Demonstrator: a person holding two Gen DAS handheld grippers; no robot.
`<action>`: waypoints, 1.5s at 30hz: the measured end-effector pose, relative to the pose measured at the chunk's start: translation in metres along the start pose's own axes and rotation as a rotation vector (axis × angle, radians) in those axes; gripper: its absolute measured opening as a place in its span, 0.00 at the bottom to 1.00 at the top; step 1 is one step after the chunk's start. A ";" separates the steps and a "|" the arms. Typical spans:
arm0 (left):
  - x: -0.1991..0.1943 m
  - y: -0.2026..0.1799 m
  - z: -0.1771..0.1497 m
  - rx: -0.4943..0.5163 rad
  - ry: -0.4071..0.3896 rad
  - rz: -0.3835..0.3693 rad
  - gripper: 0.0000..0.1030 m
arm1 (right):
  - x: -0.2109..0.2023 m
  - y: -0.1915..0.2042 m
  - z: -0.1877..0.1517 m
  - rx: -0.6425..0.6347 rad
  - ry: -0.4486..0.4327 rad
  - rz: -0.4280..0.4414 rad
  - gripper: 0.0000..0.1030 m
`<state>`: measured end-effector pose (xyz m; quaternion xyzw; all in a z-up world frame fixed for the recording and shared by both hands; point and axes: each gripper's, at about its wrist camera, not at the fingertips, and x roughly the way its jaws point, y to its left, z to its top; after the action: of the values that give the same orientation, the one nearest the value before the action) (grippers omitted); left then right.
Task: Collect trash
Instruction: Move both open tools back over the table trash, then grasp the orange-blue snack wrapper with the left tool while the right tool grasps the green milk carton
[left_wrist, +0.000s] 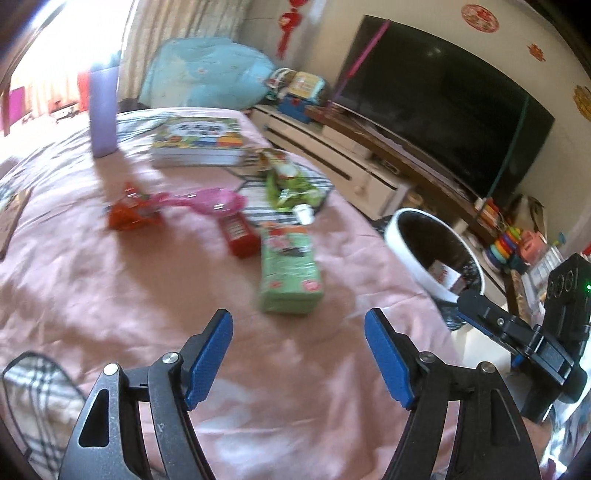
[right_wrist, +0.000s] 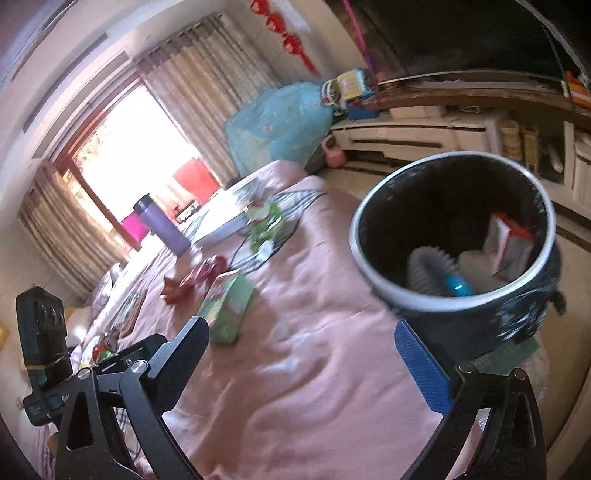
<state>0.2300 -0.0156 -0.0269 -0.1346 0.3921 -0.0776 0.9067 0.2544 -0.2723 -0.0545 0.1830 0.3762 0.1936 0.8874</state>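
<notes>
A green carton (left_wrist: 290, 273) lies on the pink bedspread (left_wrist: 110, 288), just ahead of my open, empty left gripper (left_wrist: 298, 354). Beyond it lie a red packet (left_wrist: 241, 232), an orange wrapper (left_wrist: 131, 213), a pink plastic scoop (left_wrist: 214, 201) and a green wrapper (left_wrist: 291, 188). The white-rimmed black bin (left_wrist: 436, 251) stands off the bed's right edge. In the right wrist view my right gripper (right_wrist: 301, 350) is open and empty beside the bin (right_wrist: 454, 236), which holds a red-and-white box (right_wrist: 509, 243) and a brush (right_wrist: 432, 269). The green carton (right_wrist: 229, 306) shows there too.
A purple flask (left_wrist: 102, 110) and a picture book (left_wrist: 199, 138) stand at the bed's far side. A TV (left_wrist: 443, 99) on a white cabinet (left_wrist: 332, 147) runs along the right wall, with toys (left_wrist: 506, 247) on the floor. My right gripper's body (left_wrist: 535, 332) is at the right.
</notes>
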 end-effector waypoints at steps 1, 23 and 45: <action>-0.002 0.004 -0.001 -0.003 -0.001 0.005 0.71 | 0.002 0.004 -0.002 -0.005 0.006 0.006 0.99; -0.018 0.079 -0.005 -0.146 -0.039 0.084 0.71 | 0.048 0.091 -0.025 -0.163 0.098 0.009 0.98; 0.040 0.139 0.062 -0.251 -0.020 0.106 0.71 | 0.098 0.103 -0.016 -0.131 0.165 0.029 0.98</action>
<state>0.3072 0.1183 -0.0561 -0.2267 0.3963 0.0214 0.8894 0.2840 -0.1340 -0.0747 0.1134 0.4318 0.2450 0.8606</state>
